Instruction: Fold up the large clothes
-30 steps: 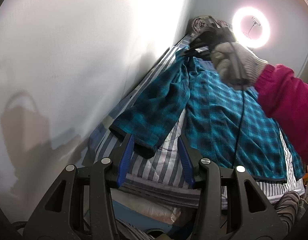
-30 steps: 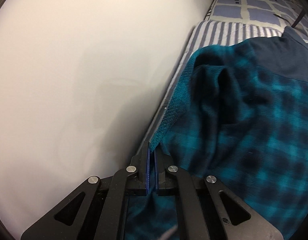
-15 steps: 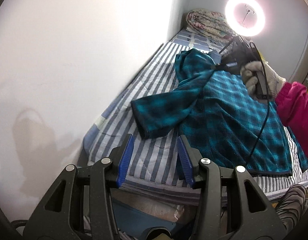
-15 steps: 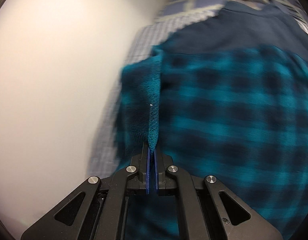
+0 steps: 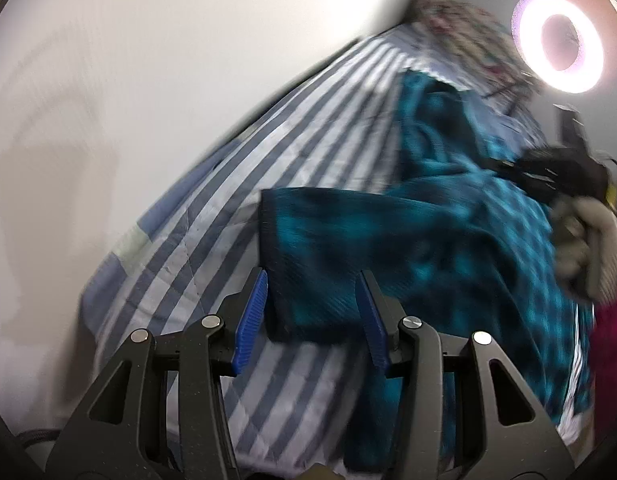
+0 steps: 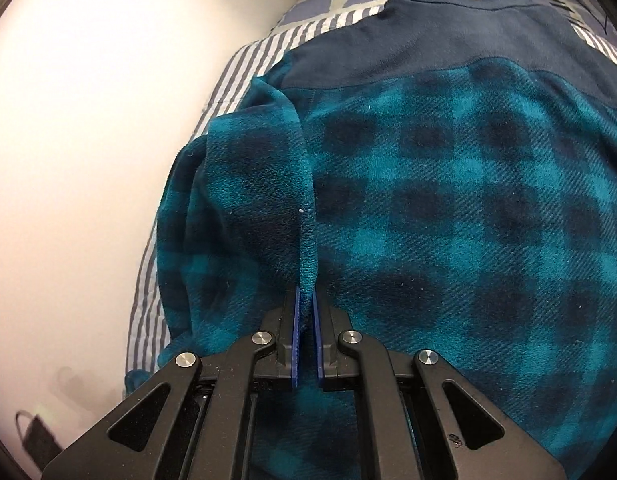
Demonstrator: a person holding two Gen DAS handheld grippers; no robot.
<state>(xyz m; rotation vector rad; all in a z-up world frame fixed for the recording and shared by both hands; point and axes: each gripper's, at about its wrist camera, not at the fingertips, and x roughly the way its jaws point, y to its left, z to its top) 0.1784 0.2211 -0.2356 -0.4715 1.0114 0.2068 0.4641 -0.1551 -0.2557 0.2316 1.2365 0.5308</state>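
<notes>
While the plaid fleece jacket (image 6: 448, 208) lies spread, right hand-held gripper (image 6: 305, 308) pinching its fold — left hand-held gripper (image 5: 312, 300) agape, astride the cuff

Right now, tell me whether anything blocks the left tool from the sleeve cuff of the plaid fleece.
Nothing visible does. The left tool is open above the sleeve cuff, which lies bare on the striped bedsheet.

A striped bedsheet (image 5: 300, 128), a ring light (image 5: 558, 42), a white wall (image 5: 128, 60).
</notes>
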